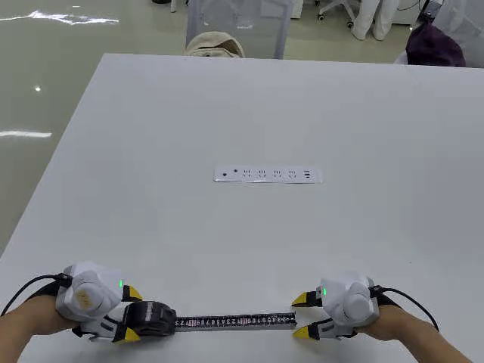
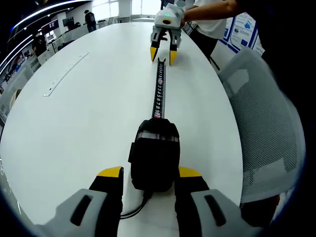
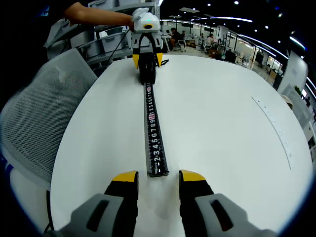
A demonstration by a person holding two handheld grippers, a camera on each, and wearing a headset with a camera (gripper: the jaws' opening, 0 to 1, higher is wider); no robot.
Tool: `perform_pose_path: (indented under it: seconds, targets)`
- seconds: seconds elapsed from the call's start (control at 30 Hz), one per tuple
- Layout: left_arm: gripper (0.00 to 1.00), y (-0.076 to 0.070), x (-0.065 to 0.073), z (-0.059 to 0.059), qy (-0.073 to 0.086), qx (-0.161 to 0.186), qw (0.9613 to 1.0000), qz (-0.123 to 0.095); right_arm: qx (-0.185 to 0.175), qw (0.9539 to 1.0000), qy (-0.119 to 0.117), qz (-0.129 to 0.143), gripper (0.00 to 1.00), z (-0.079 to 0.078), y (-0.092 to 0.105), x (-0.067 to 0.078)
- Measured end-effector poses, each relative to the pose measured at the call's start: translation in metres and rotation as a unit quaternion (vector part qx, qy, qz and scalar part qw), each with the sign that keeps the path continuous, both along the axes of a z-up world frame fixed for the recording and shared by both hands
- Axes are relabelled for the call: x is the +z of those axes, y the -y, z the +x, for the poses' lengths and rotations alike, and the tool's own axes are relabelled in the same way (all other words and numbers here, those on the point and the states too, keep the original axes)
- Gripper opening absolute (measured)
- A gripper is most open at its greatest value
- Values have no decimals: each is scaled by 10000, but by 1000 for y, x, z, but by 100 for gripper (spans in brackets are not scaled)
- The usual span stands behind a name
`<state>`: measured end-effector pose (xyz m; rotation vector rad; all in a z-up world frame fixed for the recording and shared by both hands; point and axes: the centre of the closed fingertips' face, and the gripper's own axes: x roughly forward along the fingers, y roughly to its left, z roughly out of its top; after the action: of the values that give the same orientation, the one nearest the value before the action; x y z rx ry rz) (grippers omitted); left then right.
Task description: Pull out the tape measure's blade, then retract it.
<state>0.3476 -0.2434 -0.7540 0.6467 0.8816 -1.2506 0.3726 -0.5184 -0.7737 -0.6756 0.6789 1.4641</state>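
Tape measure (image 2: 155, 153) pinched in left hand-held gripper (image 2: 150, 172), right hand-held gripper (image 3: 158, 176) spread around blade (image 3: 152, 131)

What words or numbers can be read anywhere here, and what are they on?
"2 3 4 5 6 7 8 9": scale numbers on the tape measure's blade, near its tip.
Further numbers along the blade: too small to read.
Markings on the power strip: too small.
Label on the tape measure case: blurred.
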Motion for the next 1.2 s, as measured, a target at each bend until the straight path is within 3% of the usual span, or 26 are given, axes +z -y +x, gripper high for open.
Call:
perform_pose_path:
  seconds: [0.23,0.4,0.6,0.83,0.93,1.2]
  targets:
    - [46,-9,7,-1,36,361,9993,32,-232,9997,16,90,37,-1,1,8]
    - [52,-10,17,-3,30,913,9958,-101,-504,9986,-13,170,45,-4,3,16]
    - [59,-12,19,-12,77,1216,9924,-141,-845,9960,-19,279,53,-12,6,23]
    - [69,-10,26,-24,217,1792,9830,-346,-1283,9911,19,349,61,-21,11,29]
    - [72,-10,27,-31,274,1936,9800,-360,-1487,9879,75,438,65,-22,11,35]
    - [78,-9,31,-41,482,2431,9676,-481,-2009,9772,196,660,71,-30,12,46]
